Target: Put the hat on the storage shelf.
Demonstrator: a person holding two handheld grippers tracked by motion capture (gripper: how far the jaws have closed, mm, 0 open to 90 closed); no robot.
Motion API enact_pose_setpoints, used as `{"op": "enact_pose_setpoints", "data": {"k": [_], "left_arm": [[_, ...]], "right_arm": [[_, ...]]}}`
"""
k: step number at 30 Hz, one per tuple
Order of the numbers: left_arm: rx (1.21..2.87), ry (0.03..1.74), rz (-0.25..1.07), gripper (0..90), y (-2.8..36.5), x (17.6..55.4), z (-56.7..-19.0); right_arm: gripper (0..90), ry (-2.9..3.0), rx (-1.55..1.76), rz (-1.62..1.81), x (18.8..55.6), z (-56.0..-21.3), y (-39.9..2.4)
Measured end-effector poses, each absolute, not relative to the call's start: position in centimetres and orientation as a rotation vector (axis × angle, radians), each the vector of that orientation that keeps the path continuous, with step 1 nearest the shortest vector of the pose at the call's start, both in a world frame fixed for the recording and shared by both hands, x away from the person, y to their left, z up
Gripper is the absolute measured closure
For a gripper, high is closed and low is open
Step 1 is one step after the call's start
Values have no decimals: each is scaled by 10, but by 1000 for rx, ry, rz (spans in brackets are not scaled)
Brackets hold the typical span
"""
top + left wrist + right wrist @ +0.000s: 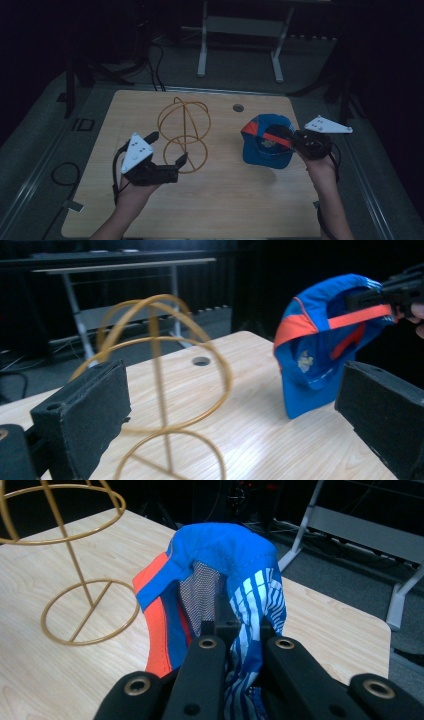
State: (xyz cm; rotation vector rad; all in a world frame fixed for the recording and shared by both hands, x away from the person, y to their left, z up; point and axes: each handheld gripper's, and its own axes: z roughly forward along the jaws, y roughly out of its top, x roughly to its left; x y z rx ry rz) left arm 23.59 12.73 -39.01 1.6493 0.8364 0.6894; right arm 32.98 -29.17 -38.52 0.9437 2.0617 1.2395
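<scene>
A blue and orange cap (265, 142) hangs just above the right side of the wooden table (220, 195), and my right gripper (285, 134) is shut on its fabric. In the right gripper view the cap (225, 575) bunches up between the black jaws of the right gripper (239, 630). A gold wire hat stand (183, 132) rises at the table's middle, with a round base ring and a domed top. My left gripper (167, 147) stands open beside the stand's base, its jaws wide apart on either side of the stand (160, 390). The cap (325, 350) shows to the right there.
A round cable hole (238, 107) sits near the table's far edge. Beyond the table a white metal frame (240, 45) stands on the dark floor. Cables (62, 175) lie on the floor at the left.
</scene>
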Motion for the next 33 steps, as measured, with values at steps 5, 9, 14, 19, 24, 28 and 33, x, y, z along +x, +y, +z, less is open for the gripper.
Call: {"op": "enact_pose_setpoints", "data": {"k": [5,9,14,19,24,28,33], "left_arm": [[1681,783,669,18,106,245,-384],[1692,730,633,36,82,258,-377],[1722,677,584,44,56,272,-369],[1760,640,551,48,30,287,-364],[1767,616,520,64,12,297,-362],[1783,606,503,65,0,305,-362],[1796,587,488,65,-10,312,-361]], "right_arm": [[893,2070,921,1247,322,-383,-290],[893,2074,891,1258,315,-379,-286],[893,2085,863,1265,311,-376,-281],[893,2087,846,1275,309,-372,-278],[894,2091,817,1283,305,-366,-275],[893,2088,786,1290,300,-359,-273],[893,2087,758,1299,295,-353,-272]]}}
